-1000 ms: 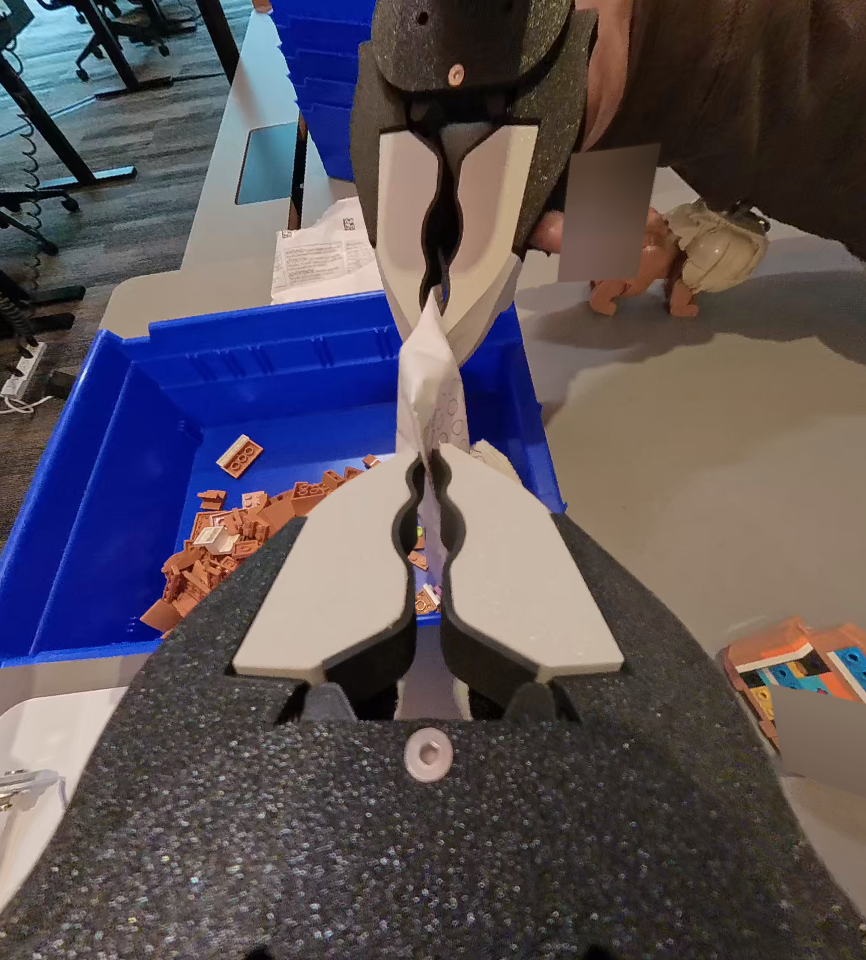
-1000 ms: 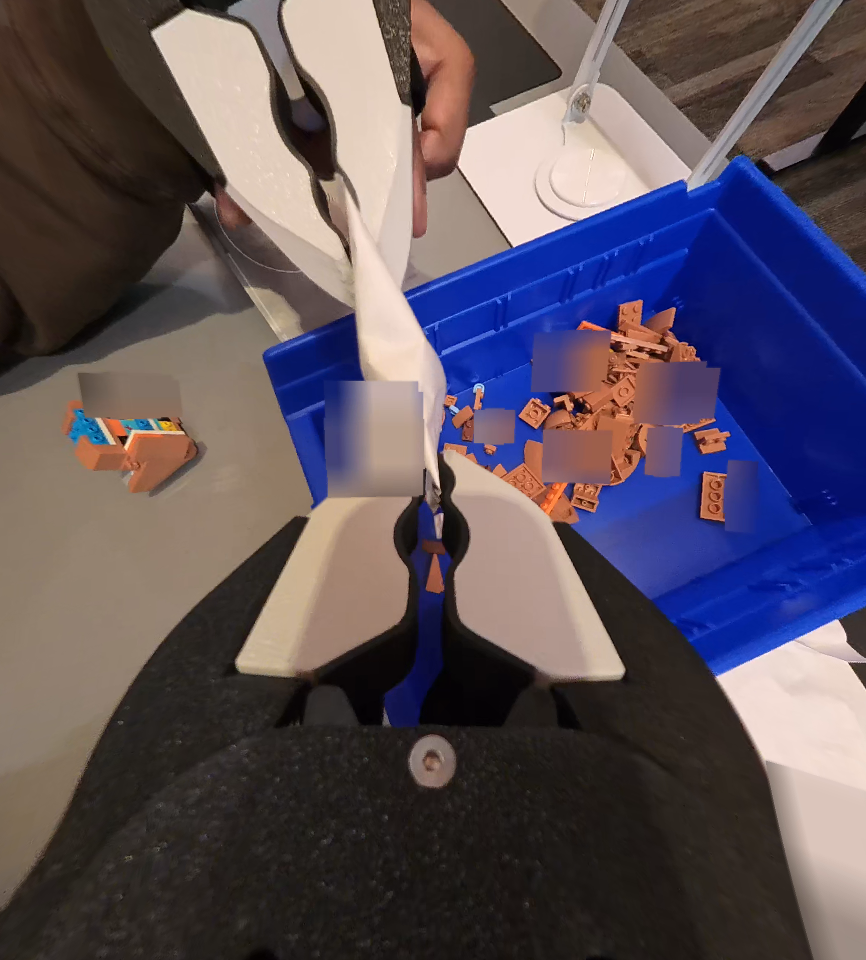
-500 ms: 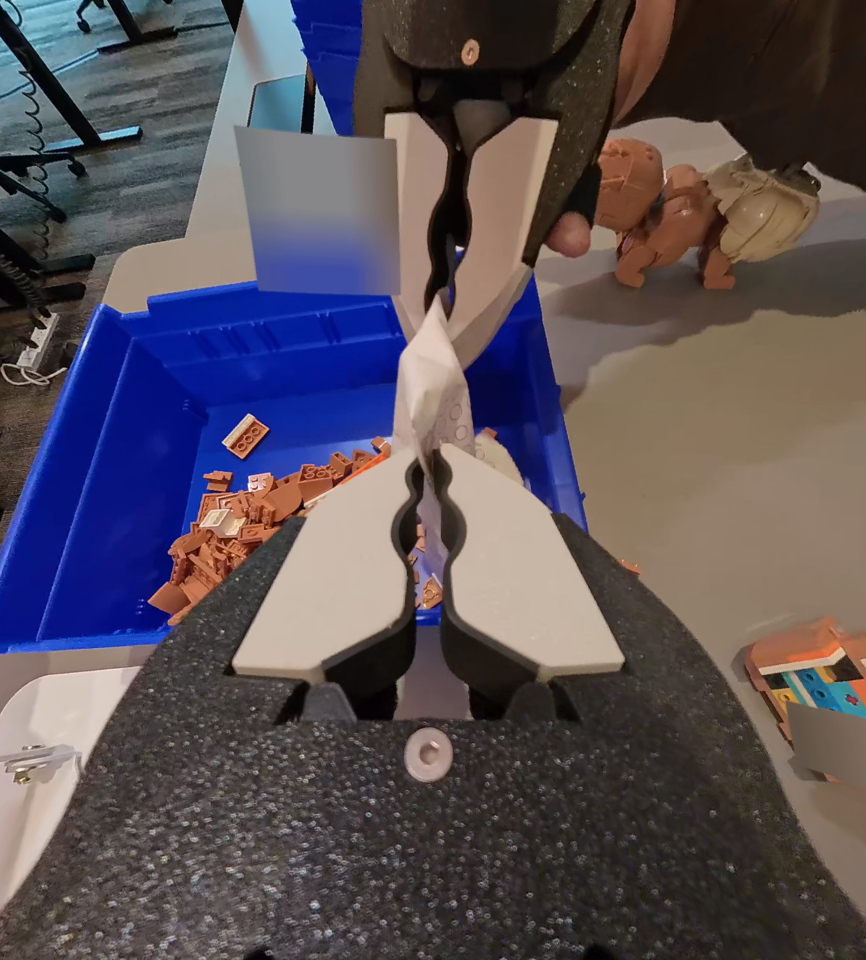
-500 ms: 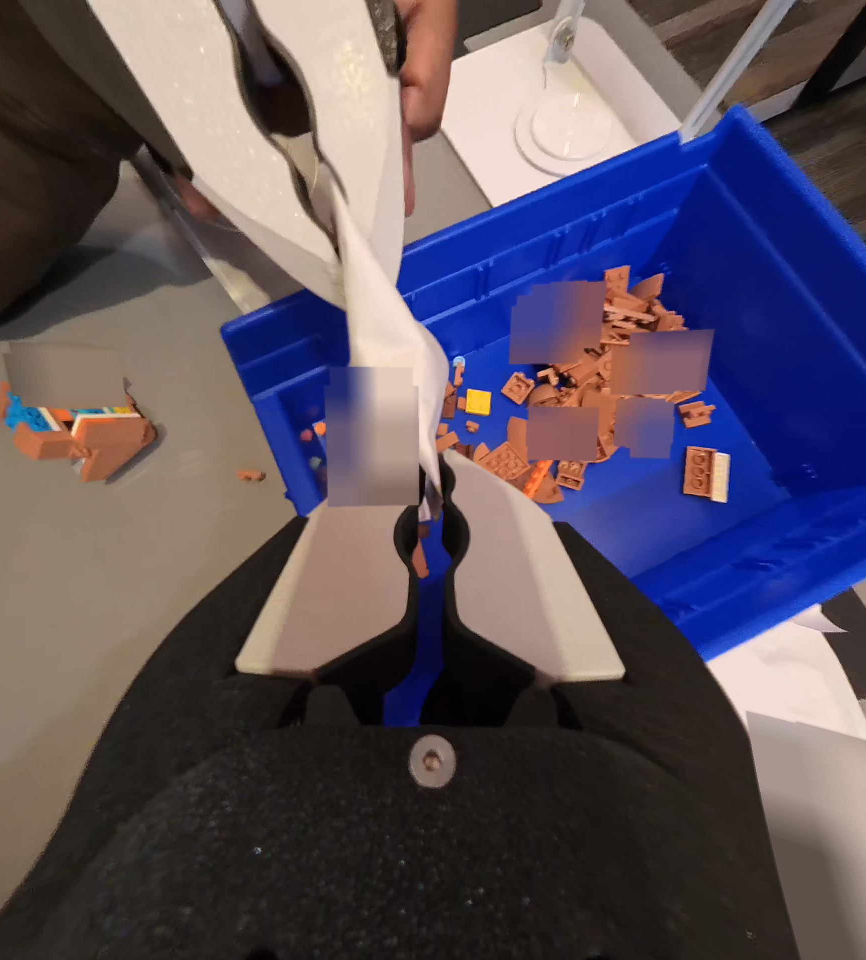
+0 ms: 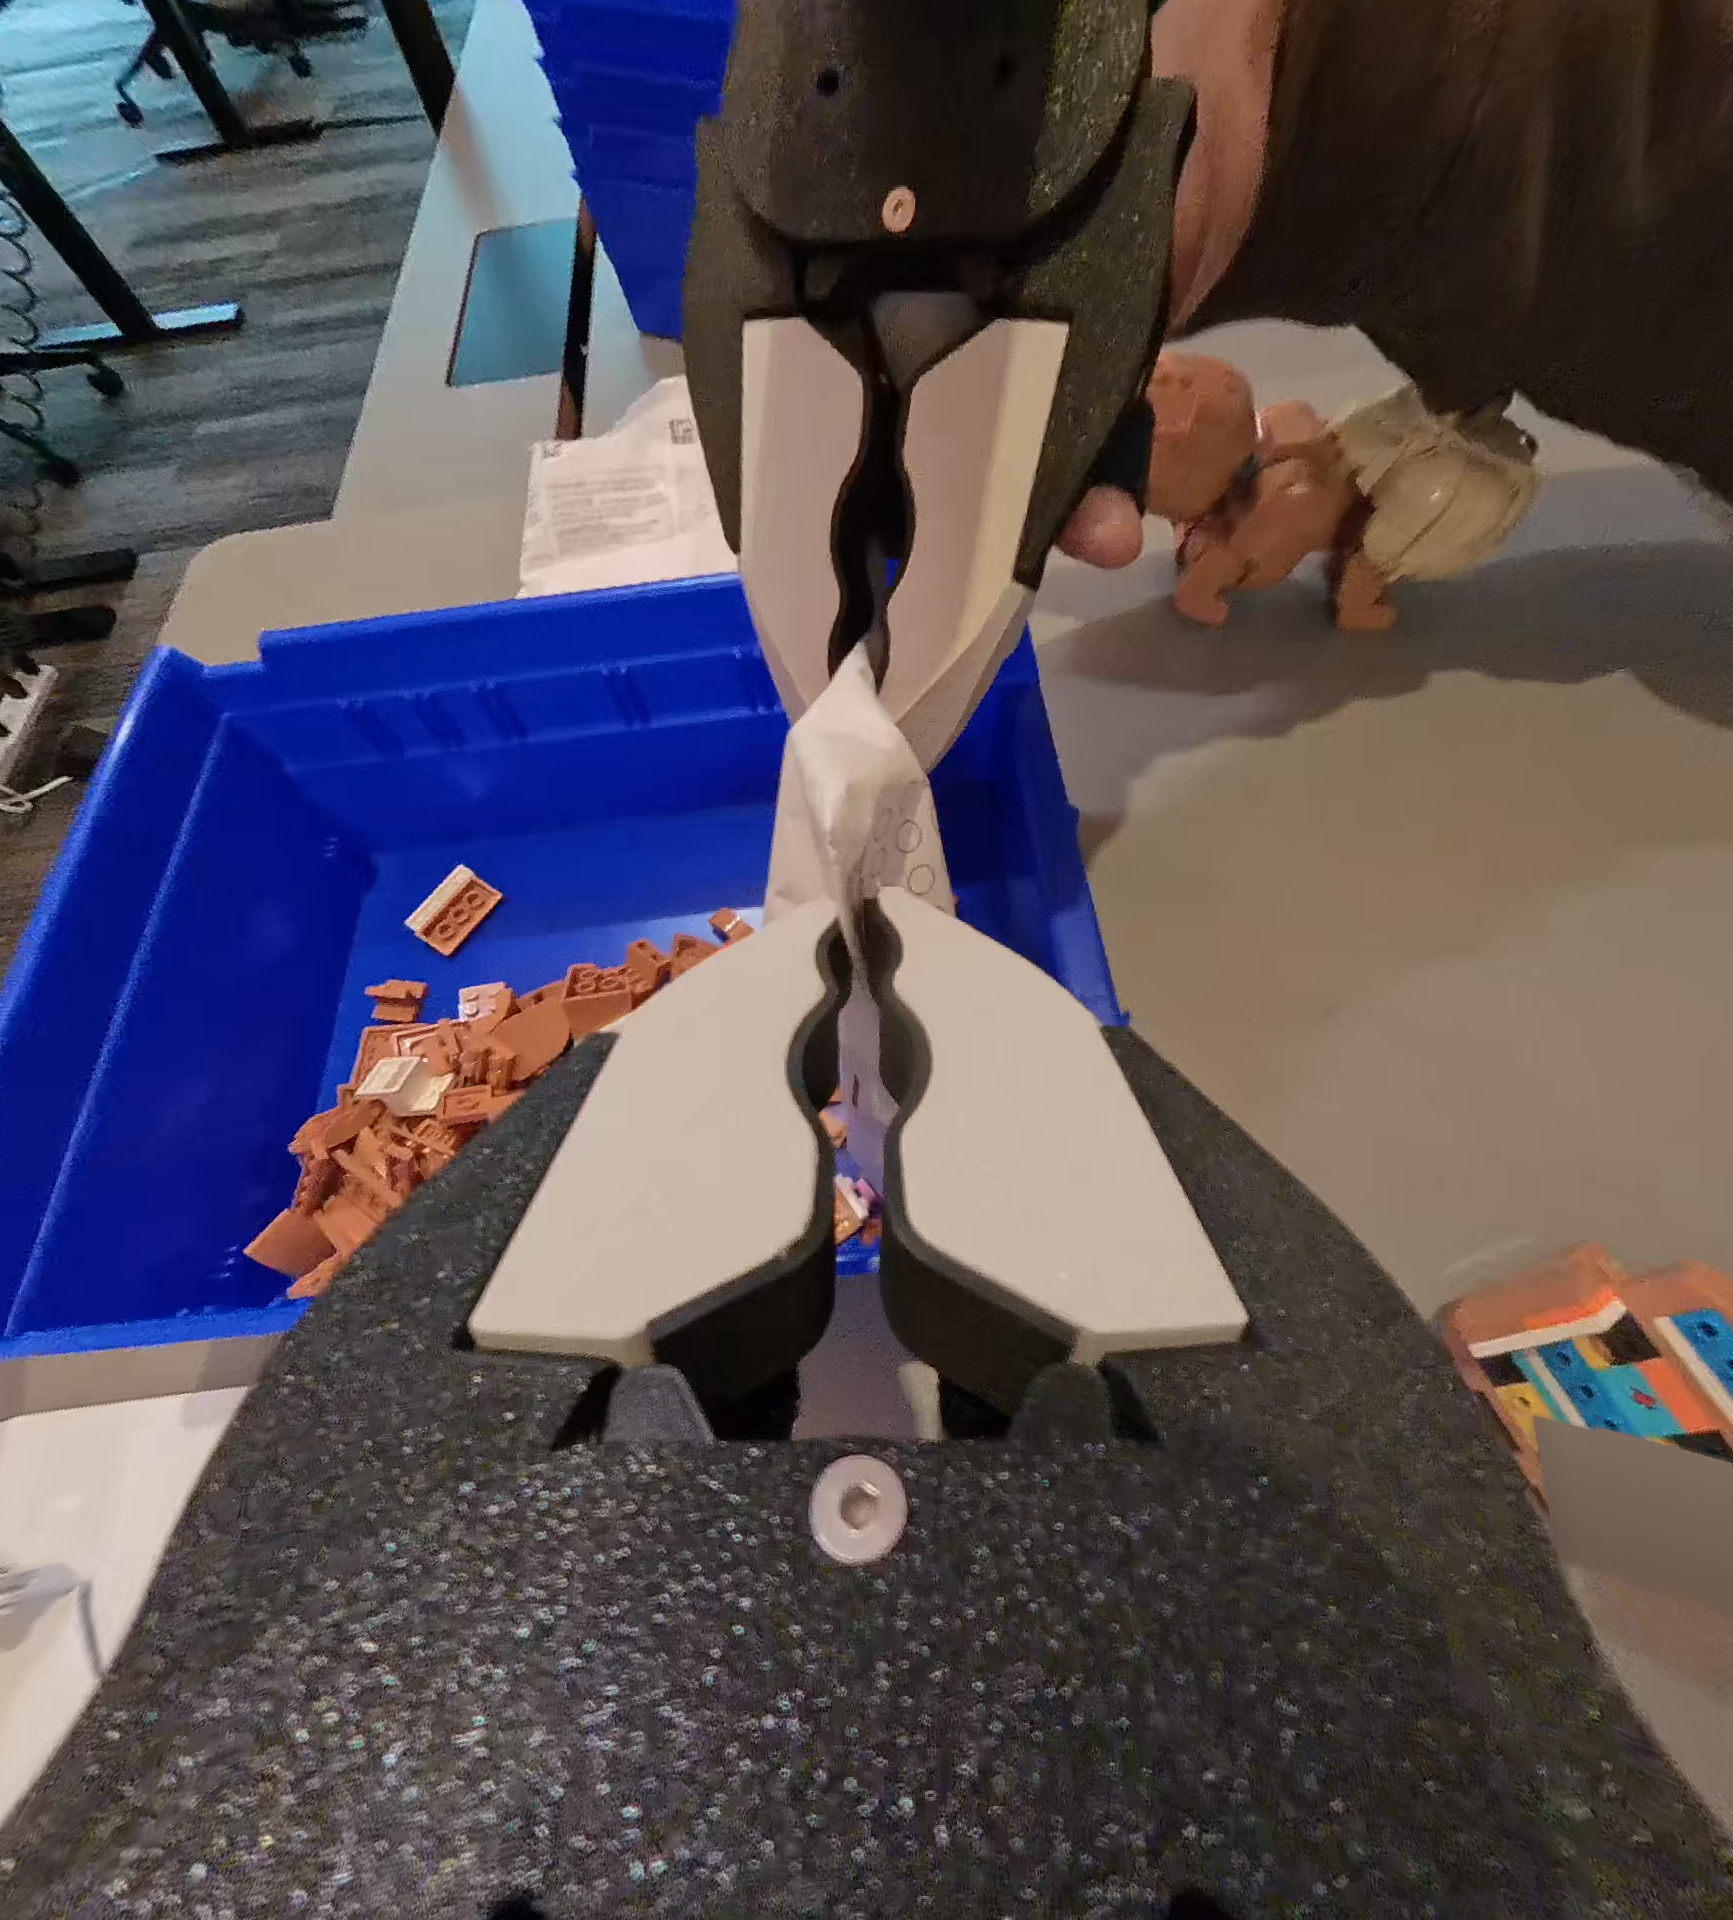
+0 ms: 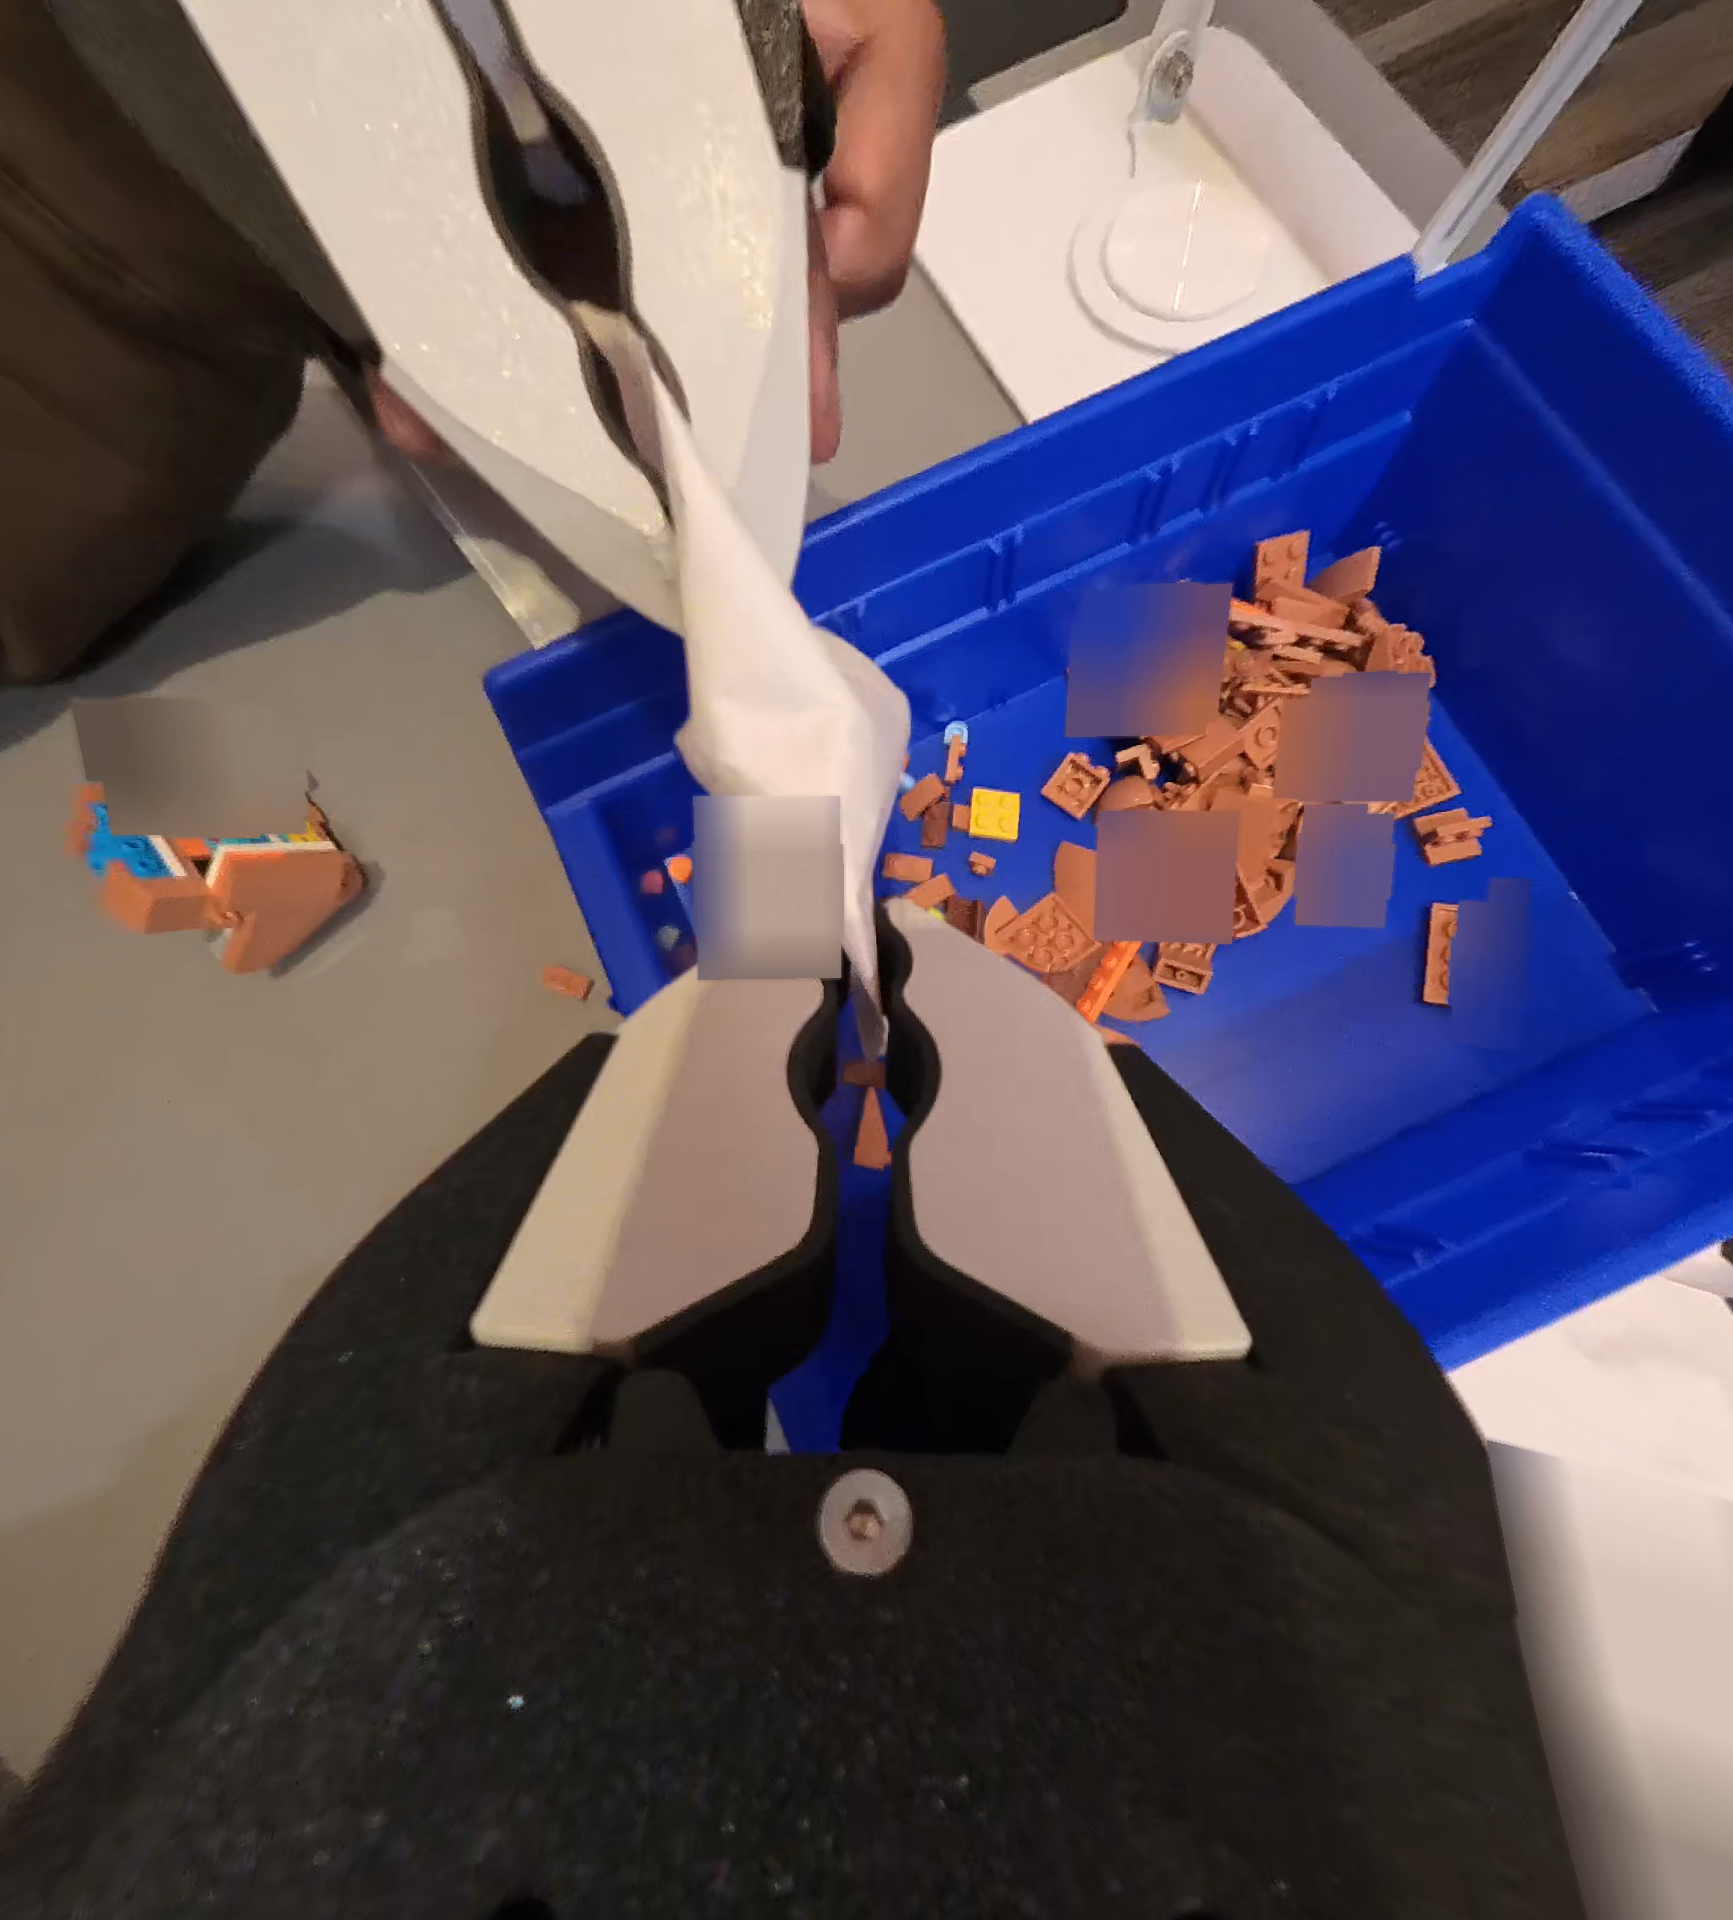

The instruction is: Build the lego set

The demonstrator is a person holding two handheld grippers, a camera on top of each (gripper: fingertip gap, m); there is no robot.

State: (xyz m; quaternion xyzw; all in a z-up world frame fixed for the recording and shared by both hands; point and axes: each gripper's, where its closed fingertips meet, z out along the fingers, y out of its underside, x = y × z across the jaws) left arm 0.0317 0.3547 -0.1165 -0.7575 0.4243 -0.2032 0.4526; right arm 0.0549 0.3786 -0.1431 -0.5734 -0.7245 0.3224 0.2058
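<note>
A white paper bag (image 5: 857, 805) hangs stretched between my two grippers above a blue bin (image 5: 166, 935). My left gripper (image 5: 857, 914) is shut on its lower end. My right gripper (image 6: 867, 920) is shut on the other end of the bag (image 6: 789, 686). Each gripper shows in the other's view, the right one (image 5: 867, 665) facing mine and the left one (image 6: 670, 509) at the top. Several brown Lego pieces (image 5: 426, 1101) lie in a heap in the bin, which also shows in the right wrist view (image 6: 1620, 727) with the heap (image 6: 1246, 769) and a yellow piece (image 6: 994, 812).
A partly built orange, blue and white model (image 5: 1651, 1371) lies on the grey table, also in the right wrist view (image 6: 218, 873). A brown and tan toy figure (image 5: 1340, 499) stands at the back. A printed sheet (image 5: 613, 499) lies behind the bin. One loose brown piece (image 6: 566, 982) lies on the table. The grippers' ends are close to 5 cm from one another.
Both grippers have stayed shut on the bag. More small pieces, a yellow one among them, now lie in the bin below the bag, and one brown piece lies on the table.
</note>
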